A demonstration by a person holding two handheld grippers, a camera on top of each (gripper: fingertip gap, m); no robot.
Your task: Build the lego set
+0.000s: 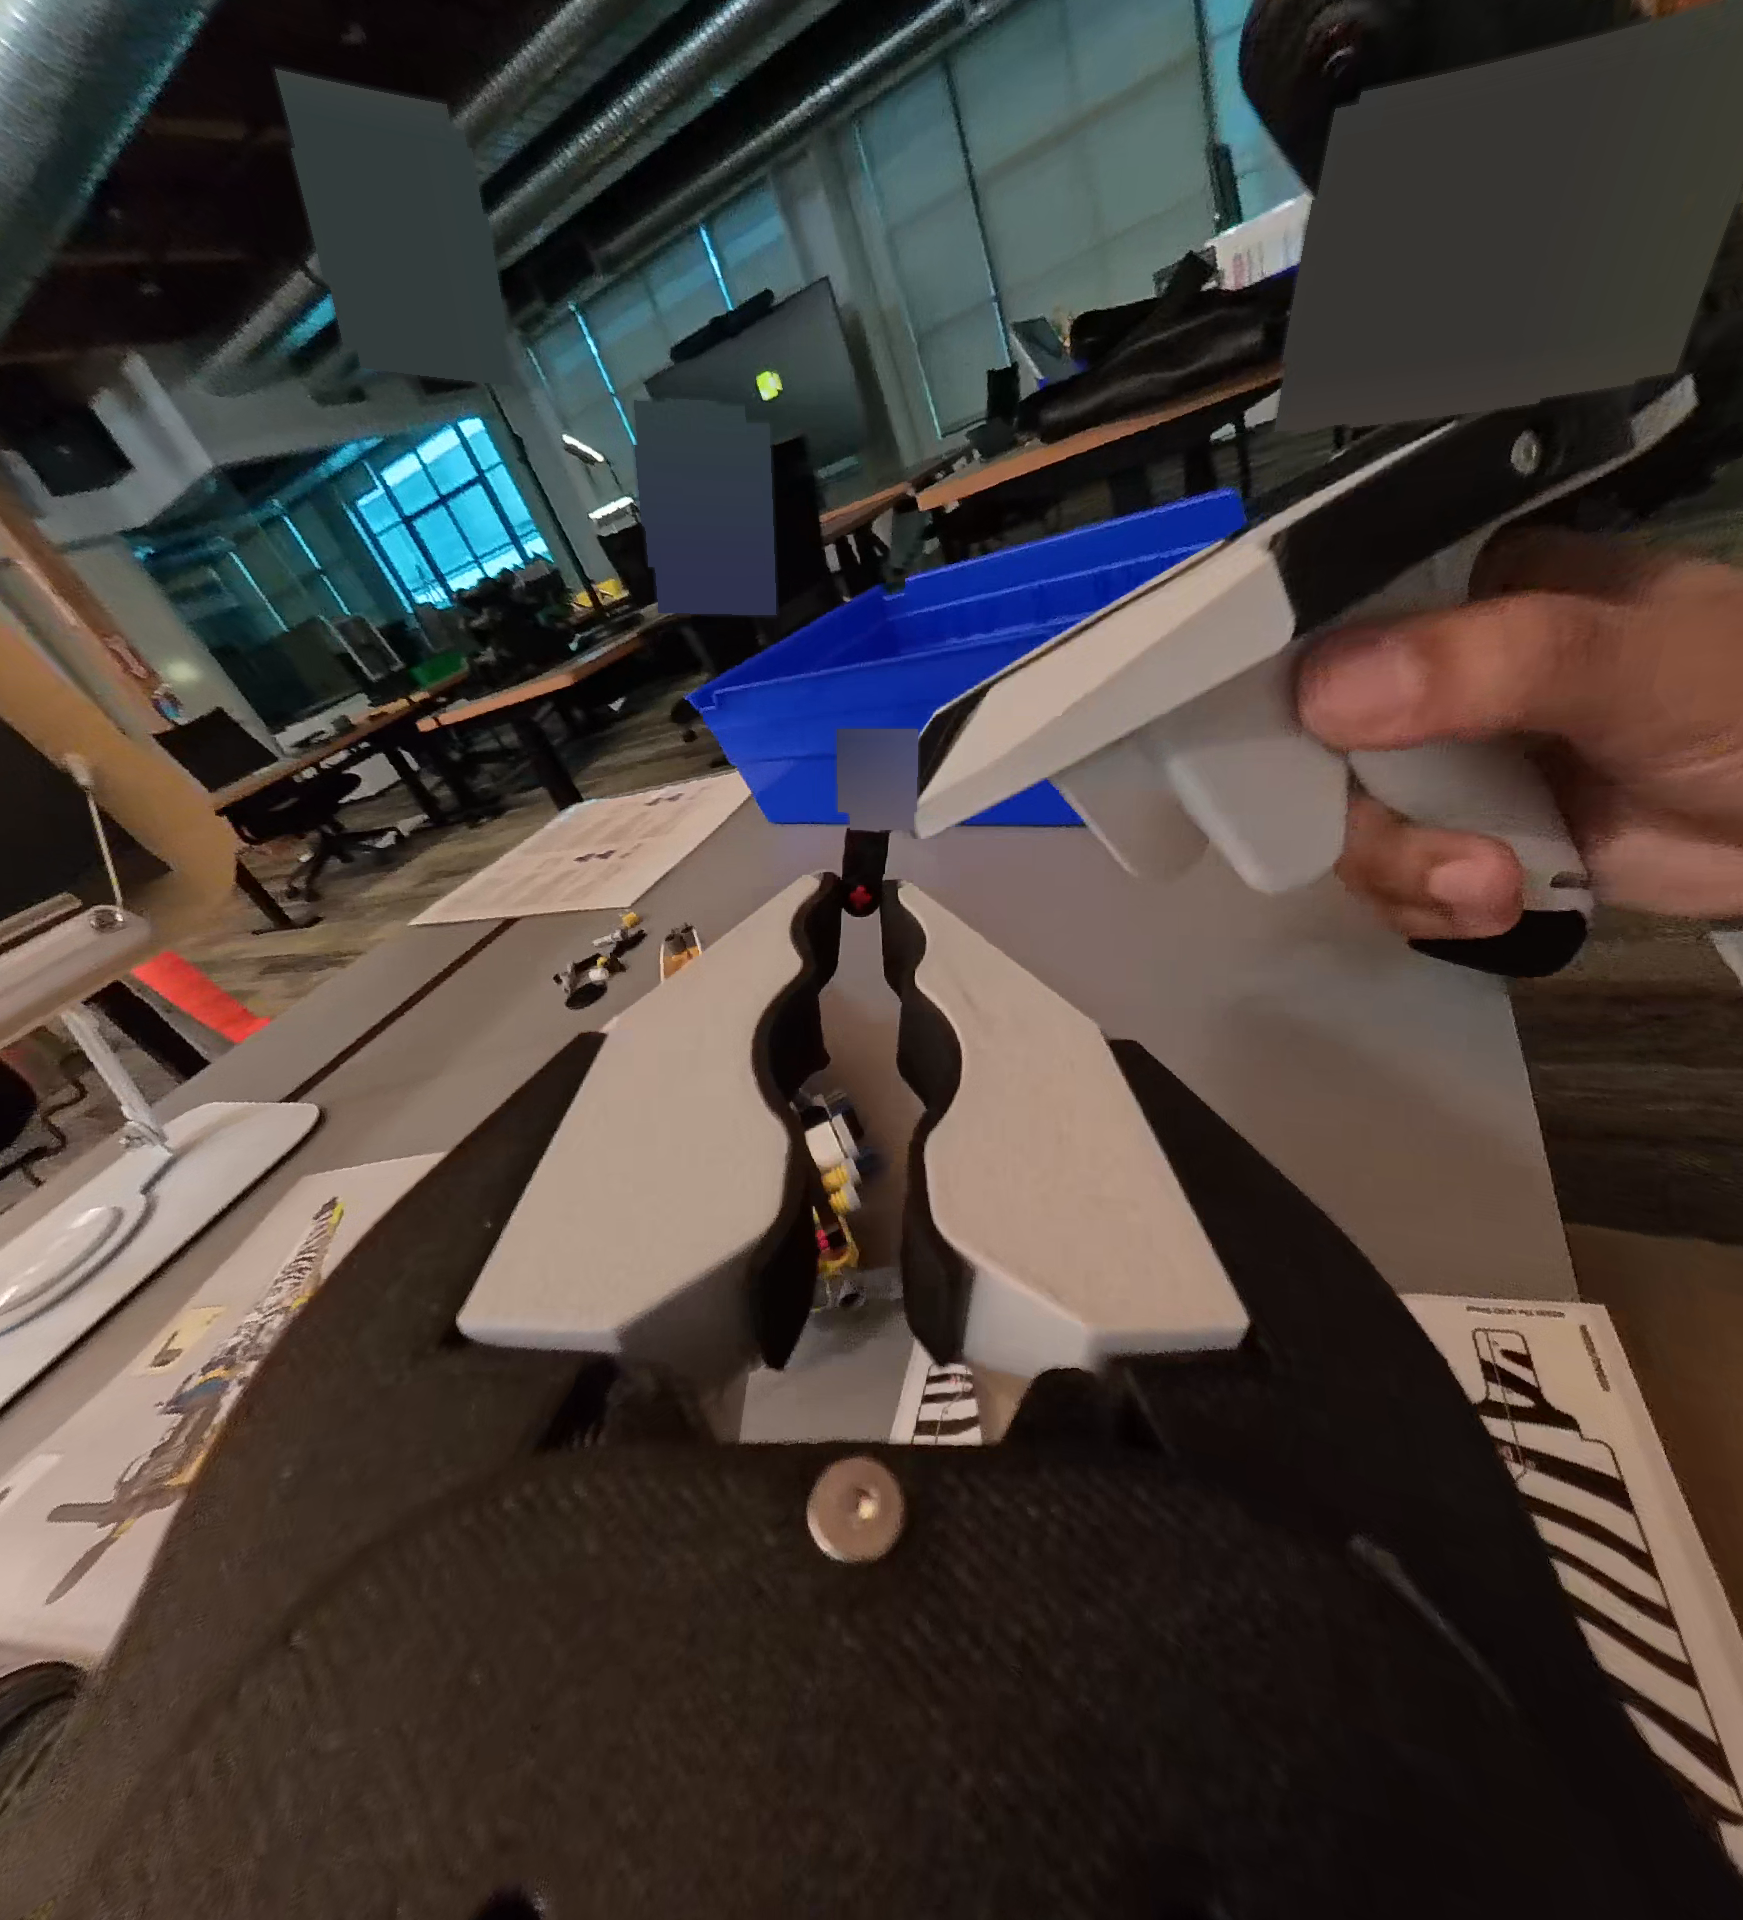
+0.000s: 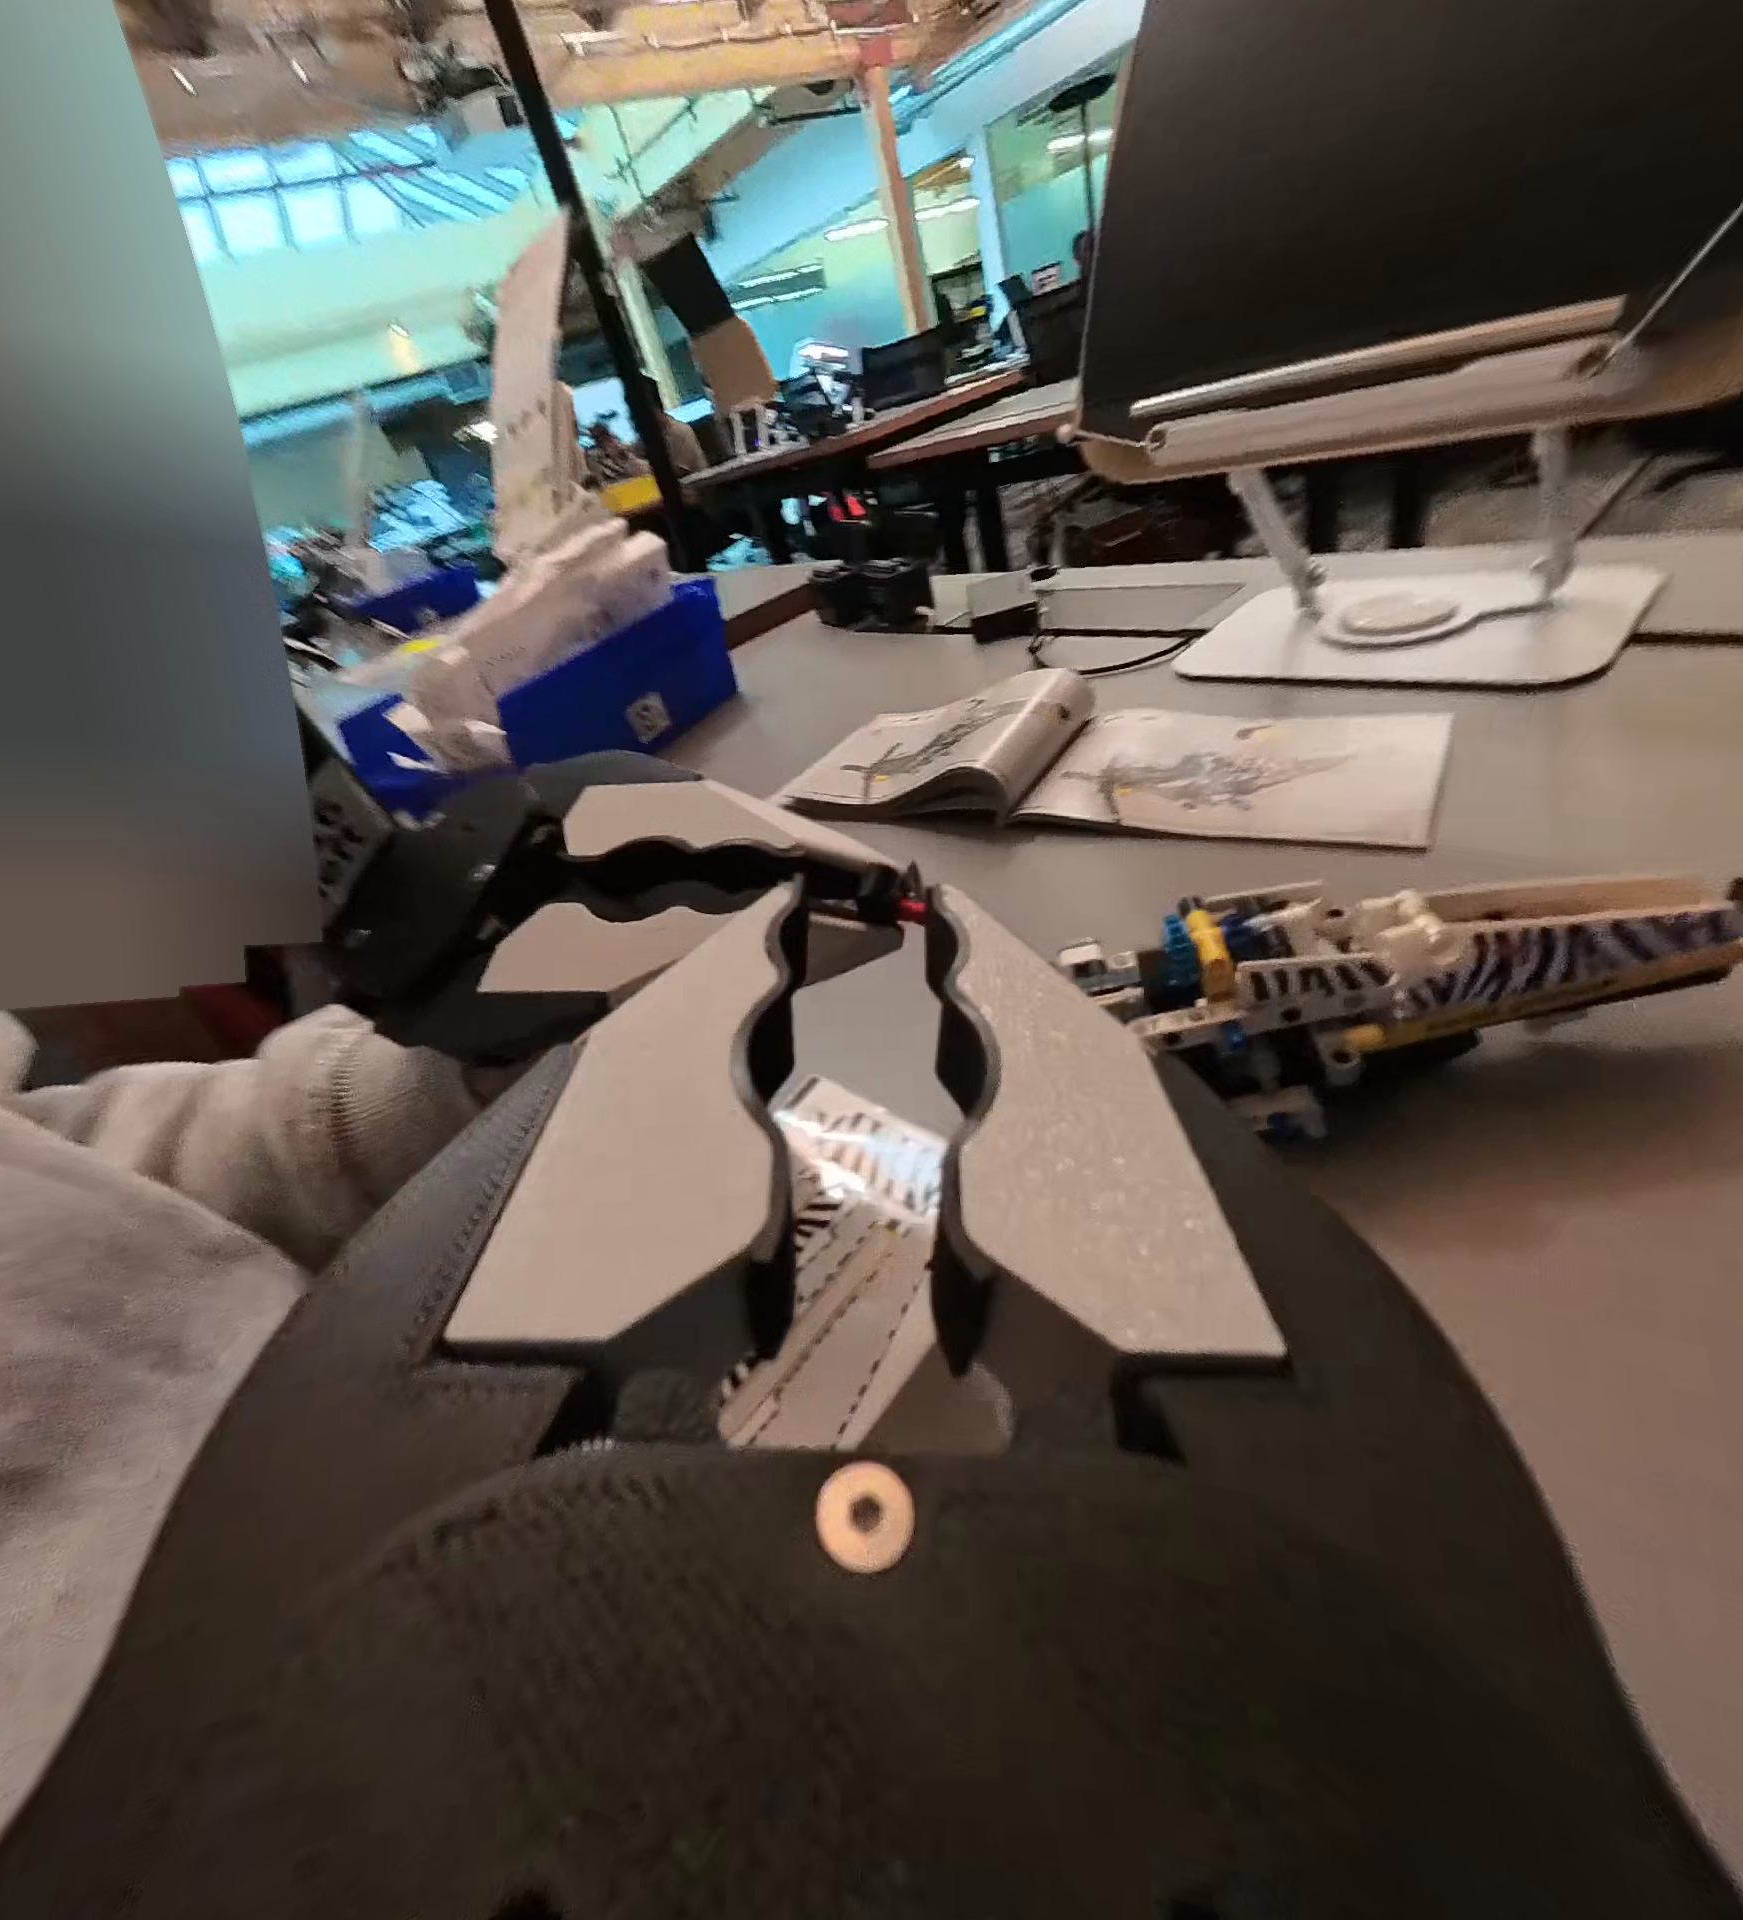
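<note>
My left gripper (image 1: 859, 896) is shut on a small black piece with a red pin (image 1: 859, 878) and holds it above the grey table (image 1: 1210, 1039). It also shows in the right wrist view (image 2: 872, 883), reaching in from the left. My right gripper (image 2: 867, 899) is slightly open, its tips on either side of the red pin (image 2: 911, 911). A hand holds it at the upper right of the left wrist view (image 1: 934, 790). The part-built model (image 2: 1418, 966) with striped stickers lies on the table to the right. It also shows under my left fingers (image 1: 836, 1164).
An open instruction booklet (image 2: 1106, 769) lies behind the model, with a monitor stand (image 2: 1418, 634) beyond it. A blue bin (image 1: 898, 665) stands behind the grippers, and another holds bags (image 2: 618, 686). Loose pieces (image 1: 597, 966) and a paper sheet (image 1: 586, 852) lie at the left. A sticker sheet (image 1: 1594, 1558) is near. My left and right fingertips are right by each other.
</note>
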